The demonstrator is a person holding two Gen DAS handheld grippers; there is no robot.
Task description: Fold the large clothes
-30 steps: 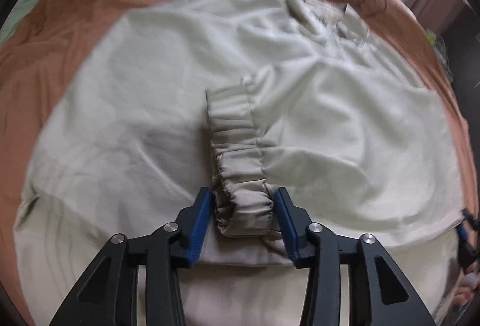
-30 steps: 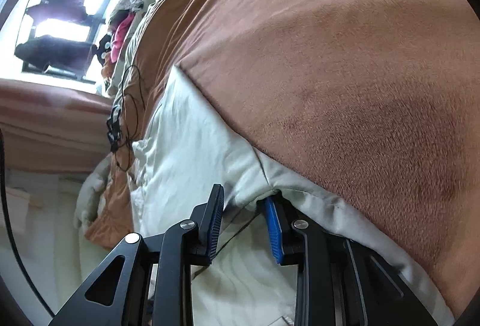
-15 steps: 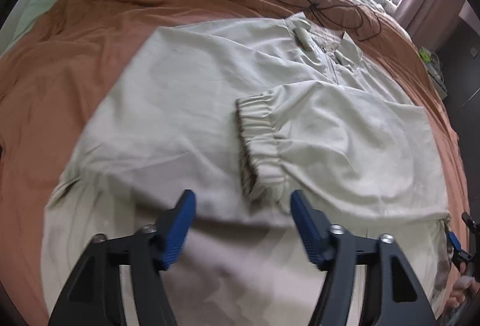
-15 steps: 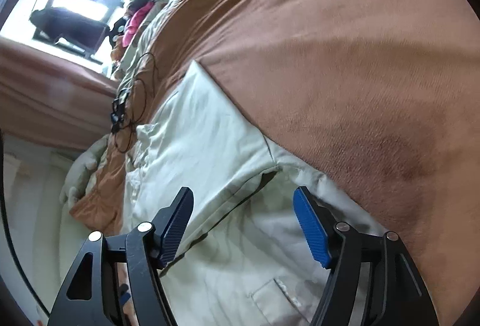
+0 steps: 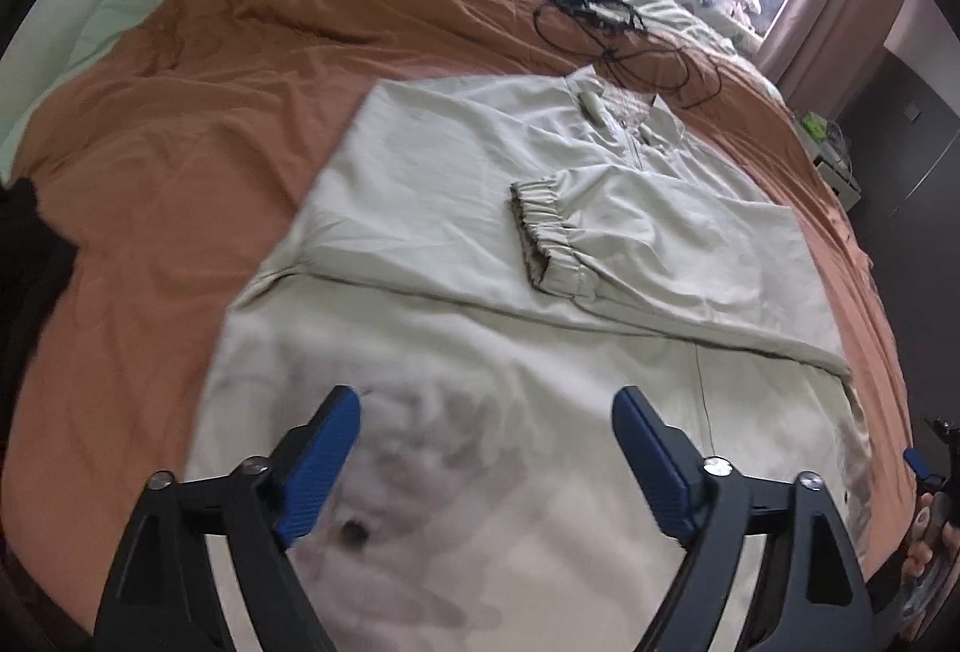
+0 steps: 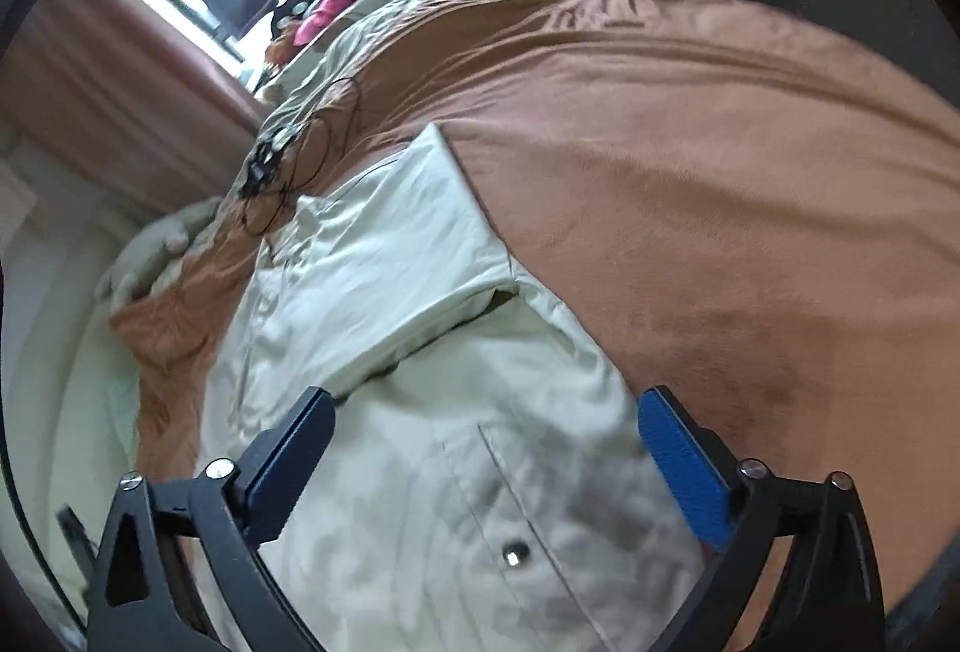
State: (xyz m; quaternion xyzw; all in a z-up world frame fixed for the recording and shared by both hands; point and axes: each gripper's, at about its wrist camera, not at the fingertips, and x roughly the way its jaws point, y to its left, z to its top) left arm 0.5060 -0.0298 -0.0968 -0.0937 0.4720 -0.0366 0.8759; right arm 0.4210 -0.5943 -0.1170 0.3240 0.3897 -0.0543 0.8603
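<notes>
Bed: an orange-brown bedspread [image 5: 162, 184] covers the whole bed and carries everything in the scene; pale pillows sit at its far left corner
Jacket: a large cream jacket [image 5: 456, 208] lies flat along the middle of the bed, collar at the far end, hem at the near end under both cameras
Sleeve: one sleeve [image 5: 660, 244] is laid across the chest from the right side, its gathered cuff [image 5: 549, 238] resting near the centre line; that fold looks complete and fairly smooth
Left side: the far left edge of the jacket runs straight, with no second sleeve showing from the left wrist view, so whether it is tucked under cannot be told
Lower body: the near half, with a pocket flap and snap [image 6: 513, 553], is spread out unfolded
Left gripper [image 5: 486, 442]: fingers spread and opening wider above the lower front, nothing between them
Right gripper [image 6: 480, 442]: fingers spread wide and opening over the jacket's right near edge, nothing gripped
Cable: a black cable [image 5: 606, 28] lies coiled on the bedspread just beyond the collar, touching its far edge
Progress: roughly at the midpoint, by appearance; sleeve work done, the lengthwise fold of hem toward collar is left
</notes>
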